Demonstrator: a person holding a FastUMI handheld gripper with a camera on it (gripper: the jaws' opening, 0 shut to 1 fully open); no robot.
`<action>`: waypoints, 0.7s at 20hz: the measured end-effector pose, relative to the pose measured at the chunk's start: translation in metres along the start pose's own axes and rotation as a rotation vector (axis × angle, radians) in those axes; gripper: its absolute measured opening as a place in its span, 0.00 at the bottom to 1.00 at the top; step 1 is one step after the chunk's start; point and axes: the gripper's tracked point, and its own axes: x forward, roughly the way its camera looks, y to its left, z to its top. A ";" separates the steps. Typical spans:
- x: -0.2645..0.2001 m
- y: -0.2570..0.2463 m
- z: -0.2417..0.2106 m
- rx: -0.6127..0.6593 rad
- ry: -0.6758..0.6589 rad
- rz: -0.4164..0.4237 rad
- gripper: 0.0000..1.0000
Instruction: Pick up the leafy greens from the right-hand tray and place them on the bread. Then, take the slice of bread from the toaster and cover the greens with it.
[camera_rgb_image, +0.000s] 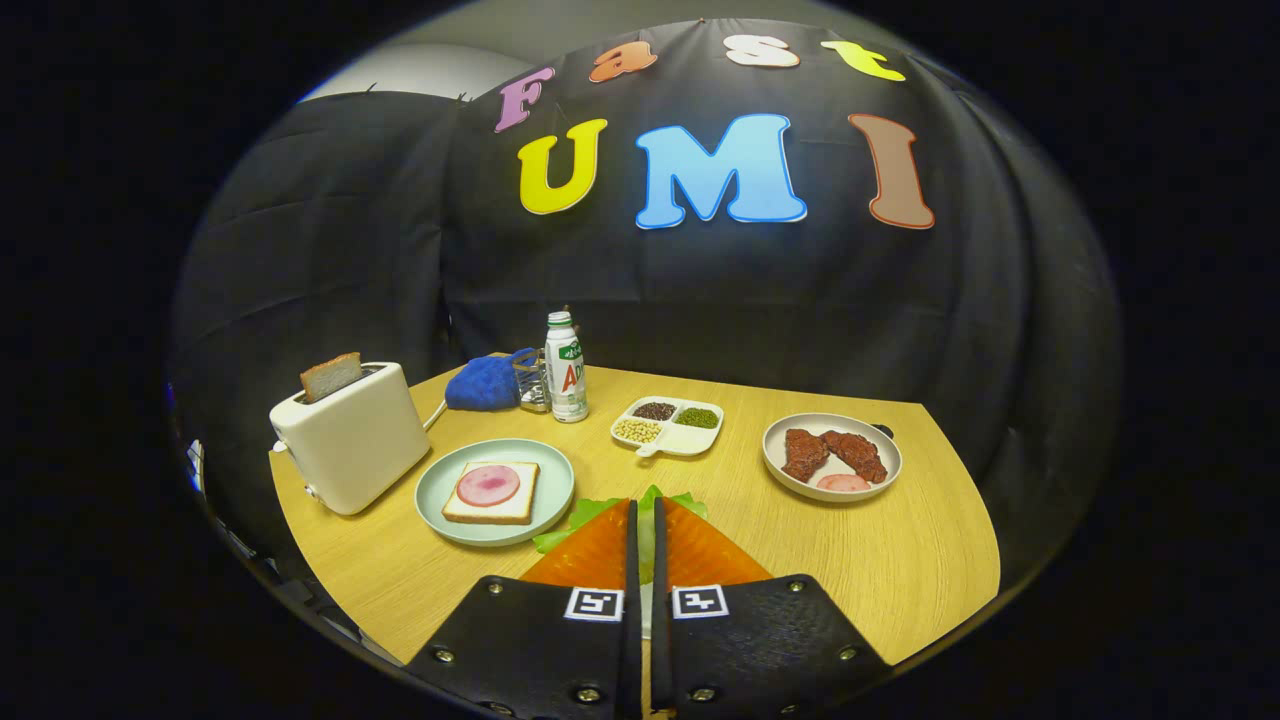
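A: Leafy greens (600, 512) — where are they?
B: Between the tongs (645, 520). Green edges stick out past both orange fingers (595, 550), on the 10 o'clock and 1 o'clock sides of the tips and in the slit between them.
A: Tongs state?
B: Nearly together, narrow gap, both fingers pressing on the greens. Clamped on them.
A: Target bread?
B: Bread slice (492, 492) with a round pink ham slice (488, 485) on top, lying flat on a pale green plate (545, 465). Plate sits on the tabletop (900, 560) at about 10 o'clock from the fingertips, just ahead of them. Greens overlap the plate's near rim in view; can't tell the height above it.
A: Toaster?
B: White toaster (350, 440) at 10 o'clock beyond the plate, just beside it. One toast slice (331, 376) stands up out of the slot, tilted.
A: Rest of the tabletop?
B: Divided white tray (668, 425) at 12 o'clock, beans or seeds in three compartments: dark, green, pale. White bottle (566, 367) behind it at 11 o'clock, blue cloth (490, 384) next to the bottle. Bowl (832, 456) at 2 o'clock holding two dark red meat pieces (830, 452) and a pink slice.
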 end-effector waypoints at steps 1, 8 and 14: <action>0.001 0.004 0.005 -0.010 -0.005 0.006 0.04; 0.018 0.044 0.025 -0.026 -0.026 0.071 0.04; 0.042 0.087 0.033 -0.035 -0.023 0.154 0.04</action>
